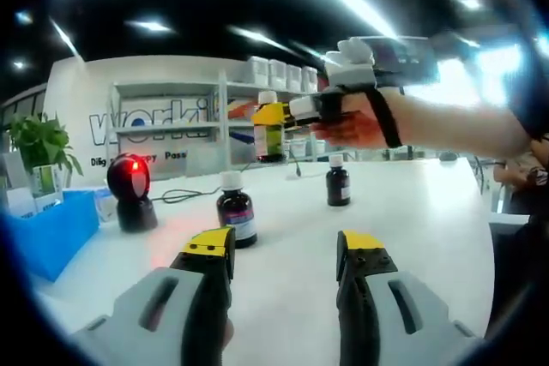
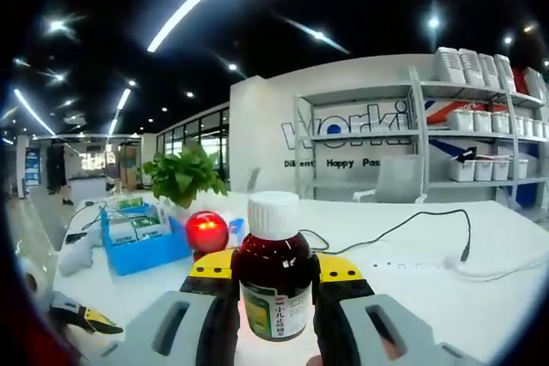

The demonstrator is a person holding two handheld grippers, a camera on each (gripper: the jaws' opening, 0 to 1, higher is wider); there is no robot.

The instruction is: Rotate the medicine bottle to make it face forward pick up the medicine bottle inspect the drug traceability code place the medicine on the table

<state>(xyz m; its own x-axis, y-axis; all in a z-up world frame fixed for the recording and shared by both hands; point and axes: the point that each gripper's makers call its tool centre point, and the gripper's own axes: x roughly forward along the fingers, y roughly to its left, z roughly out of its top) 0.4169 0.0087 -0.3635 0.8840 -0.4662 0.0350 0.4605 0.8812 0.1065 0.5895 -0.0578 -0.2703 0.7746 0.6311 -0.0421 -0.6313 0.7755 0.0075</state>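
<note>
The right claw (image 2: 273, 285), clamped on the medicine bottle (image 2: 274, 272) lifted above the worktop (image 2: 412, 250), could drop it if tilted toward the barcode scanner (image 2: 207, 233), while the left claw (image 1: 285, 250) gapes empty.

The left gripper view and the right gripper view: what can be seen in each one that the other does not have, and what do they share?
The left gripper view alone has two dark bottles standing on the table, one near and one farther, with the left gripper open and empty. The right gripper view alone has a power strip with its cable. Both share the white table, the red-lit scanner, the blue bin, the plant, and the medicine bottle clamped in the right gripper.
</note>
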